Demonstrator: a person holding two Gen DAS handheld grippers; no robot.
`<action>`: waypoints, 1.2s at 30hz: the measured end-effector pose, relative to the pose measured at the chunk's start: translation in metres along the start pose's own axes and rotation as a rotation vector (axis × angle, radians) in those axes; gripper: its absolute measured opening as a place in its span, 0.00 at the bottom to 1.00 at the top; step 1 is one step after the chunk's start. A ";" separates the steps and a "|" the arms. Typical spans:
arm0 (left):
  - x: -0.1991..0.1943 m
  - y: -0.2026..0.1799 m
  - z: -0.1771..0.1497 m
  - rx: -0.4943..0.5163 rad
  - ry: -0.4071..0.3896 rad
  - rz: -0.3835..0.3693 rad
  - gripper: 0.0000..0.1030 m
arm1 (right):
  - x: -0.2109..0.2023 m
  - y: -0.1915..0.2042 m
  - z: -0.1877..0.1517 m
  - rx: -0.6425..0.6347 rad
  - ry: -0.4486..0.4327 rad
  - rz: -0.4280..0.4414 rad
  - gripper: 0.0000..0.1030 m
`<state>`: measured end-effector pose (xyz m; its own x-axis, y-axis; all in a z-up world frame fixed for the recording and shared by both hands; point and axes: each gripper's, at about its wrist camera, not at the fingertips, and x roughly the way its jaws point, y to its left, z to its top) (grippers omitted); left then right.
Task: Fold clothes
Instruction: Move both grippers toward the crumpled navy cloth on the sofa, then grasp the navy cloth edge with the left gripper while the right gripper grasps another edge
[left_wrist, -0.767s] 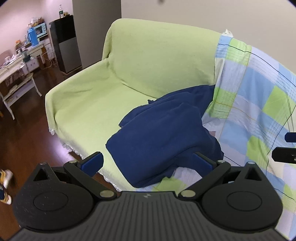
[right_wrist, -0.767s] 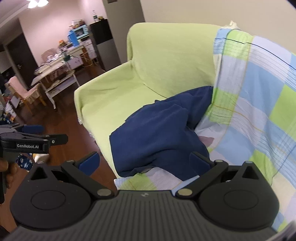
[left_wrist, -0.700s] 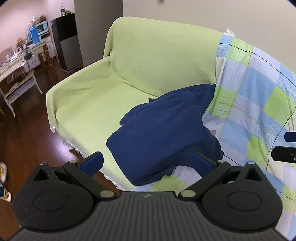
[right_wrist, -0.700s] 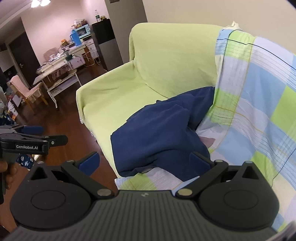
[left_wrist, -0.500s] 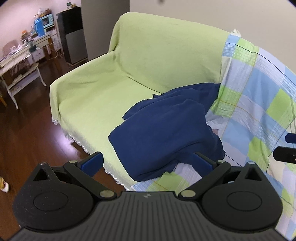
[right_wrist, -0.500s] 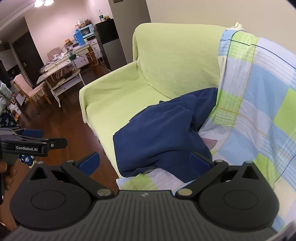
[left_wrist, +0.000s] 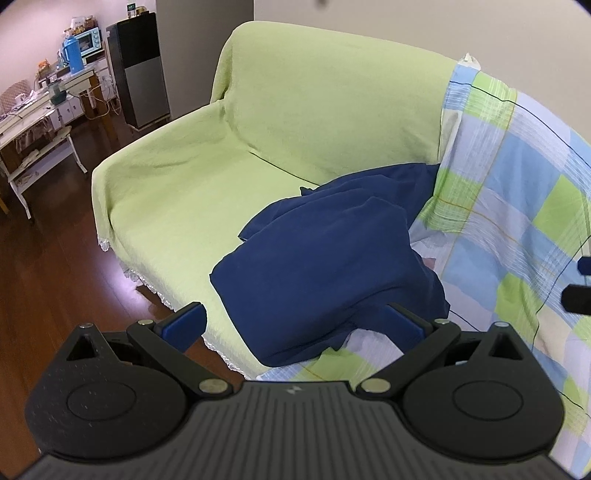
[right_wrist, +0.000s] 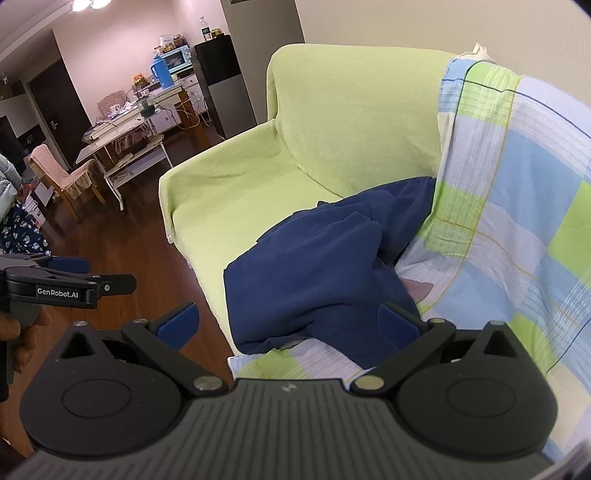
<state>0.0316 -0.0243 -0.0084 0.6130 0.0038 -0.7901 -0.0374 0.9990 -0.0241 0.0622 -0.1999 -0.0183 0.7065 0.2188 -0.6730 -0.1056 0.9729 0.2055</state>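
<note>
A crumpled dark blue garment (left_wrist: 325, 258) lies on the seat of a sofa covered in light green cloth (left_wrist: 184, 192); it also shows in the right wrist view (right_wrist: 321, 266). My left gripper (left_wrist: 293, 325) is open and empty, held in the air in front of the garment's near edge. My right gripper (right_wrist: 288, 321) is open and empty, likewise short of the garment. The left gripper also shows at the left edge of the right wrist view (right_wrist: 70, 284).
A blue, green and white checked sheet (left_wrist: 517, 206) drapes the sofa's right side and runs under the garment. Dark wood floor (left_wrist: 48, 280) lies left of the sofa. A white table (right_wrist: 122, 136), a pink chair (right_wrist: 59, 173) and a black fridge (right_wrist: 221, 81) stand beyond.
Both grippers have drifted slightly right and towards the sofa, so it looms a little larger. The garment has not moved. Both grippers stay open.
</note>
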 end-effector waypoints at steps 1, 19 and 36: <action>0.002 -0.001 -0.001 0.000 -0.002 0.000 0.99 | -0.001 -0.002 0.000 -0.013 -0.009 0.002 0.99; 0.115 0.051 0.006 0.175 0.002 -0.062 0.99 | 0.111 -0.073 0.056 -0.104 0.039 0.004 0.99; 0.423 0.151 0.037 0.494 0.071 -0.310 0.89 | 0.398 -0.075 0.098 -0.339 0.288 0.032 0.92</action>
<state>0.3146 0.1298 -0.3237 0.4820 -0.2774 -0.8311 0.5177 0.8554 0.0147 0.4201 -0.1930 -0.2321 0.4801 0.2146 -0.8506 -0.3815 0.9242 0.0178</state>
